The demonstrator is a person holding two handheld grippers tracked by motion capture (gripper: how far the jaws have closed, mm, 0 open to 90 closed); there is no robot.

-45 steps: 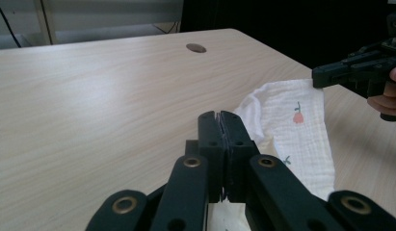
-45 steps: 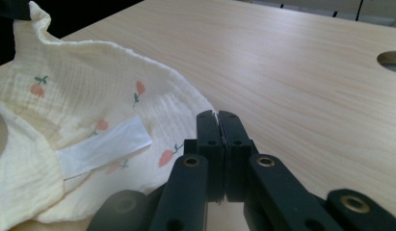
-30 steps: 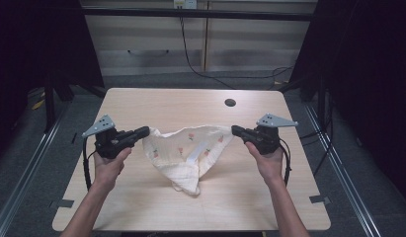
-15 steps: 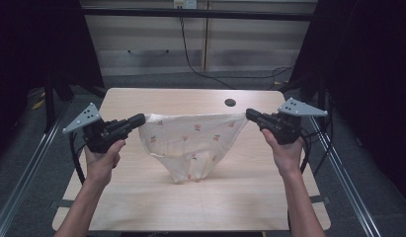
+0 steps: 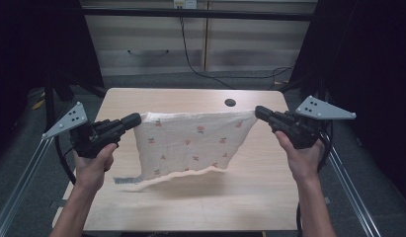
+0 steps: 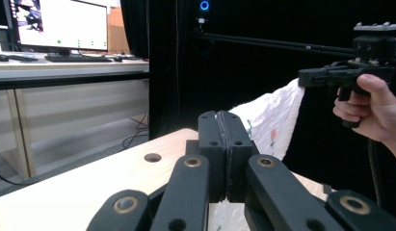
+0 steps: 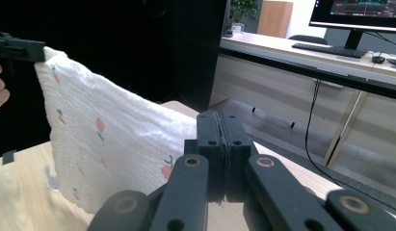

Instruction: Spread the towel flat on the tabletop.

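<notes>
Step in hand: spreading the cloth (image 5: 193,143) in the air. The left gripper (image 5: 136,120) has its jaws fully closed on one top corner, the right gripper (image 5: 259,111) likewise clamped on the other top corner; both gripper views show the black jaws pressed flat together with fabric coming out at the pinch line. The cloth hangs as a sheet between the two sets of fingertips, top edge pulled nearly straight from tip to tip, the body dropping below them, and the bottom hem looks to be just brushing or barely clear of the table (image 5: 190,202); I can't tell which. The lower corner under the left fingertips trails lower than the one under the right, so the sheet is skewed. From the left gripper view the cloth (image 6: 275,125) runs away from the jaws toward the other hand (image 6: 374,108); from the right gripper view the cloth (image 7: 104,144) fans out left of the jaws. Next move, my read: keep both pinches closed, hold the tension even, then lower the cloth so the hem lands first and the sheet lays flat, or bring the corners together for a fold. It calls for matched hand height; slack on one side would wrinkle it. Writing: no brand or label readable. The cloth has small red fruit prints, no text. The monitor (image 6: 60,24) behind the left jaws shows content too small to read; a small dark tag (image 5: 127,180) near the hem is illegible.
</notes>
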